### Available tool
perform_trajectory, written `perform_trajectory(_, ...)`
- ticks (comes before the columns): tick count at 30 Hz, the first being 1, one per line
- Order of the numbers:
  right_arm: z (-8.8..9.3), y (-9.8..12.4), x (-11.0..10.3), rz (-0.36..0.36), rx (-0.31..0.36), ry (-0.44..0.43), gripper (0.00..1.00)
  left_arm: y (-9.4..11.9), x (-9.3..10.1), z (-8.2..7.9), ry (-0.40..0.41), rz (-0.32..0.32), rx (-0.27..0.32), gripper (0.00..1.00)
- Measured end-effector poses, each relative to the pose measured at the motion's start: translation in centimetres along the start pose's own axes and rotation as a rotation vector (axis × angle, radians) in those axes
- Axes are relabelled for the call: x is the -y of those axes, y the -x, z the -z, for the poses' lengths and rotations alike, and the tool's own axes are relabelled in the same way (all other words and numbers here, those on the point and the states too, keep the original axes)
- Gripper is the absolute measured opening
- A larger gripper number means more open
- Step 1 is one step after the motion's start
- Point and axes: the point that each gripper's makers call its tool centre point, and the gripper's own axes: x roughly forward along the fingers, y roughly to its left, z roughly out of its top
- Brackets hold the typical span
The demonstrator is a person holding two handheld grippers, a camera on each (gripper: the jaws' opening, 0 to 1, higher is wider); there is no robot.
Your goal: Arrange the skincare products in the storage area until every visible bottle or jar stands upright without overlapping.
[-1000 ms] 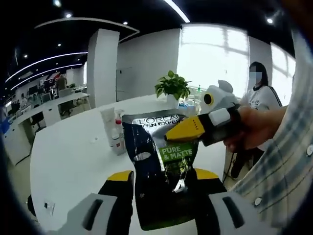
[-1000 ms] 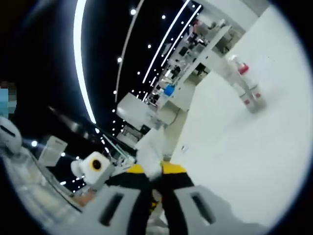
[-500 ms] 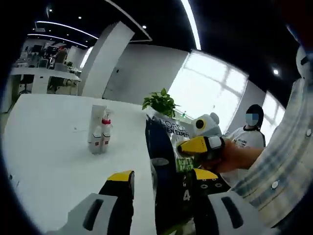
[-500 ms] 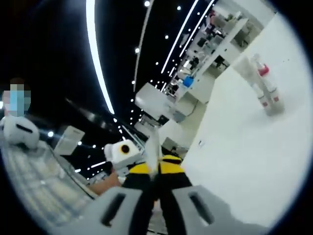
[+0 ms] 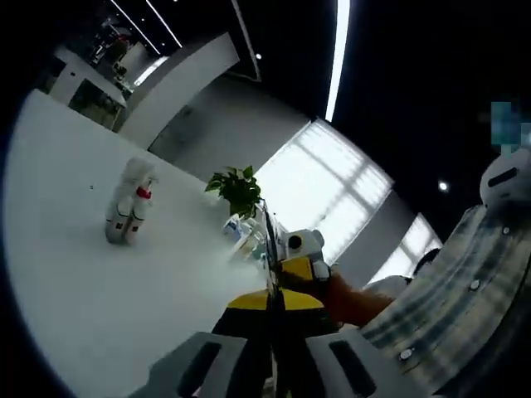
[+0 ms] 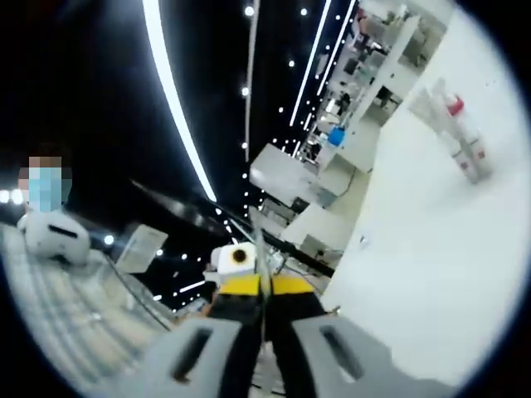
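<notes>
A dark L'Oreal pouch (image 5: 268, 249) is held up in the air and shows edge-on as a thin strip. My left gripper (image 5: 270, 300) is shut on its near edge. My right gripper (image 5: 296, 268), in a person's hand, pinches the same pouch just beyond. In the right gripper view the pouch (image 6: 260, 249) is again a thin sliver, with my right gripper (image 6: 258, 287) shut on it. A small group of white bottles (image 5: 127, 213), one with a red cap, stands upright far off on the white table (image 5: 99, 282). These bottles (image 6: 459, 137) also show in the right gripper view.
A potted green plant (image 5: 238, 187) and small items stand at the table's far side by a bright window. A person's checked sleeve (image 5: 448, 315) fills the right. Office desks and shelves (image 6: 357, 75) lie beyond the table edge.
The pouch has turned from face-on to edge-on in the left gripper view, and the left jaws have shut on it. Both views have tilted up toward the ceiling.
</notes>
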Motion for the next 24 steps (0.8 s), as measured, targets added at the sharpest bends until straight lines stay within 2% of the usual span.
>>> perform_trajectory(3,-1.0,0.0,0.2,-0.013,0.063,-0.004,0.08,0.0,-0.2,-0.6,0.053,-0.001,0.047,0.01)
perform_trajectory(5,-0.8,0.0,0.4,-0.013,0.061,-0.031,0.15,0.2,-0.3,-1.2,0.091,-0.007,0.090,0.01)
perform_trajectory(9,0.6,-0.5,0.2,-0.012,0.019,-0.010,0.16,0.4,-0.4,-1.6,0.154,0.006,0.142,0.01)
perform_trajectory(11,1.9,-0.7,0.4,0.000,-0.036,0.019,0.16,0.4,-0.3,-2.1,0.193,0.022,0.182,0.01)
perform_trajectory(13,2.4,-0.8,0.2,-0.006,-0.052,0.019,0.13,0.5,-0.4,-2.3,0.214,0.028,0.202,0.01)
perform_trajectory(14,2.6,-0.9,0.0,-0.015,-0.055,0.014,0.07,0.5,-0.4,-2.4,0.224,0.032,0.209,0.01)
perform_trajectory(16,2.5,-0.9,-0.5,-0.046,-0.042,-0.021,0.03,0.5,-0.4,-2.6,0.233,0.034,0.215,0.01)
perform_trajectory(17,2.2,-0.8,-0.4,-0.040,-0.027,-0.058,0.02,0.5,-0.4,-2.8,0.234,0.040,0.220,0.01)
perform_trajectory(24,1.3,-0.3,-0.3,-0.057,0.028,-0.113,0.00,0.6,-0.4,-3.3,0.262,0.056,0.228,0.01)
